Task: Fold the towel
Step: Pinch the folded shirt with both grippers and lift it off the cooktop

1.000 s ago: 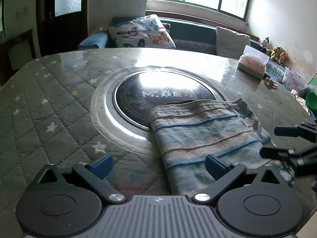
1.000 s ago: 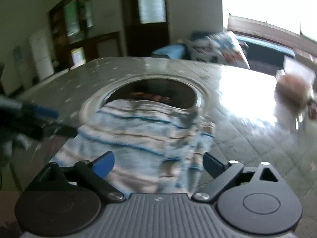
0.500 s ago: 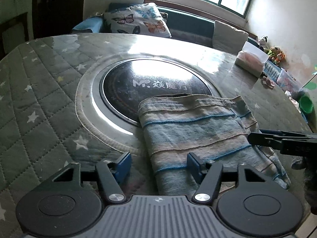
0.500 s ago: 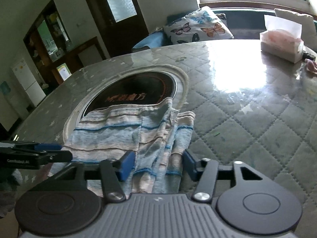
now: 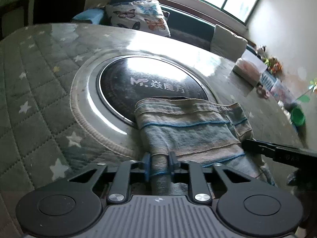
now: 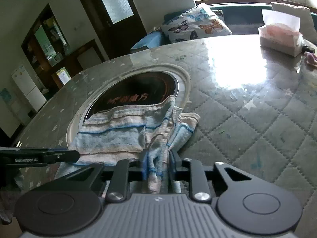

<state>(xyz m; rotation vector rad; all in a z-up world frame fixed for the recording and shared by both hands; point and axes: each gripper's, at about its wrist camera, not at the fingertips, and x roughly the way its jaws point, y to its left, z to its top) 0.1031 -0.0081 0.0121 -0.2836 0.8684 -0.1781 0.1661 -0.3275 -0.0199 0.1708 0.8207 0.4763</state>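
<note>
Both my grippers are clamped on the near edge of the faded blue-striped cotton towel (image 5: pixel 186 130): left gripper (image 5: pixel 159 163) on its left corner, right gripper (image 6: pixel 156 165) on its bunched right corner. The towel stretches away from me across the quilted grey table (image 5: pixel 39 91), so I judge the fold goes forward.

One towel (image 5: pixel 184 127), two grippers, one tissue box (image 6: pixel 280 39), one butterfly cushion (image 6: pixel 195 26).

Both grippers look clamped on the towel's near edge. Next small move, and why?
Probably lift both near corners together and carry them toward the far edge. The left gripper and right gripper are each shut on bunched cloth of the towel, which lies flat on the table with its far edge over the dark round plate. The right-hand side is rumpled, so keep tension even.
</note>
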